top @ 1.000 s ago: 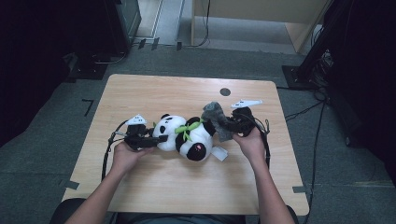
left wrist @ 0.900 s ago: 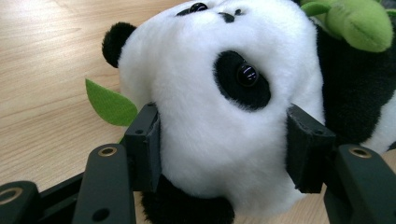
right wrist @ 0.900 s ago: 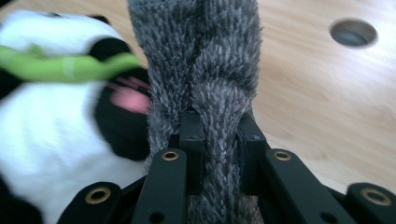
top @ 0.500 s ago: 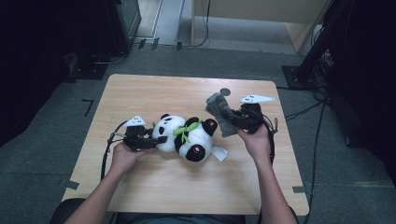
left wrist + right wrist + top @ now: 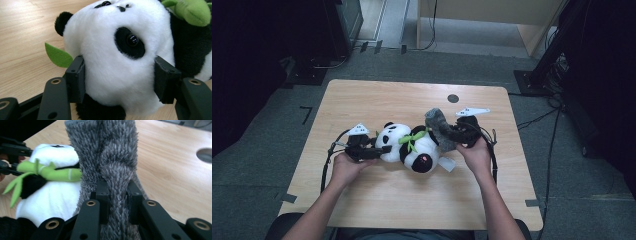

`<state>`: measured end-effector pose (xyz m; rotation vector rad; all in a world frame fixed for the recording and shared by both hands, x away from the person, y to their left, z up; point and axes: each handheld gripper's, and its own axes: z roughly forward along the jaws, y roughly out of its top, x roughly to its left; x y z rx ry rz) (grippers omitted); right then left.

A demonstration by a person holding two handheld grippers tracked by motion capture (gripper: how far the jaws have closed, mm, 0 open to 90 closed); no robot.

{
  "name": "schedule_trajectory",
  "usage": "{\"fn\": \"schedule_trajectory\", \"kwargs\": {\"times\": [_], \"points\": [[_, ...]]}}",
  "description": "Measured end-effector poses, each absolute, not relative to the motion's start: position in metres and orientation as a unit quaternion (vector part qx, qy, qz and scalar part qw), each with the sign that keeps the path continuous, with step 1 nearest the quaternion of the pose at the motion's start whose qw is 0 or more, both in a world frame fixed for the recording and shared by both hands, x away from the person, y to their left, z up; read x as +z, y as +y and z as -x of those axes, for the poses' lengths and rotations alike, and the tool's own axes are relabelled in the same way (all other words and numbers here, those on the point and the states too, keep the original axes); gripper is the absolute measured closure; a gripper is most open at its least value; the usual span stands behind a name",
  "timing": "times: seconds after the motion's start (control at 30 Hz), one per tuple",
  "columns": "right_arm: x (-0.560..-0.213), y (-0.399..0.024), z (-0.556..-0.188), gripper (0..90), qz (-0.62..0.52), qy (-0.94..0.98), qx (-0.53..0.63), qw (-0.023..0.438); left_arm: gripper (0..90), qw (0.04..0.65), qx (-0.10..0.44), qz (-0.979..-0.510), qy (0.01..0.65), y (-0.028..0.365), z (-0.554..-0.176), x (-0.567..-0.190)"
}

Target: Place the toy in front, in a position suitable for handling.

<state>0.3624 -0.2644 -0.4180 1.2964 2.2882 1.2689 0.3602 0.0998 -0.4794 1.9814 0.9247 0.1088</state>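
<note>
The left fingers (image 5: 76, 80) held the panda (image 5: 117, 57) by its head; the right fingers (image 5: 103, 197) pinched the cloth (image 5: 112, 157), best kept taut above it.

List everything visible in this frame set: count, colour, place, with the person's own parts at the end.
Panda plush: one, black and white with a green bamboo sprig, lying mid-table.
Grey cloth: one, shaggy grey, rising beside the panda's body.
Table: one, light wood, with a round hole near its far edge.
Left gripper: one, black, jaws clamped on the panda's head.
Right gripper: one, black, jaws pinching the grey cloth.
Hands: two, left hand, right hand, forearms entering from the bottom.
</note>
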Motion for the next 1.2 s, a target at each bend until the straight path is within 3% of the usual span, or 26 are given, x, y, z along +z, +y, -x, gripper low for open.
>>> {"fn": "schedule_trajectory", "kwargs": {"times": [0.27,0.5,0.77,0.9,1.2], "points": [[-0.429,-0.288,-0.361,78.0,-0.478,0.768,0.414,0.099,38.2,0.459,0.04,-0.806,0.372,0.102,-0.361,-0.48],[-0.413,-0.303,-0.352,78.1,-0.491,0.749,0.427,0.127,38.1,0.46,0.038,-0.805,0.372,0.103,-0.361,-0.481],[-0.379,-0.258,-0.331,78.1,-0.409,0.761,0.487,0.125,38.3,0.458,0.04,-0.803,0.38,0.101,-0.36,-0.479],[-0.394,-0.224,-0.33,78.0,-0.381,0.788,0.472,0.102,38.3,0.458,0.038,-0.8,0.386,0.1,-0.36,-0.479],[-0.432,-0.221,-0.335,75.9,-0.392,0.797,0.454,0.071,39.7,0.45,0.042,-0.806,0.383,0.098,-0.359,-0.478]]}}
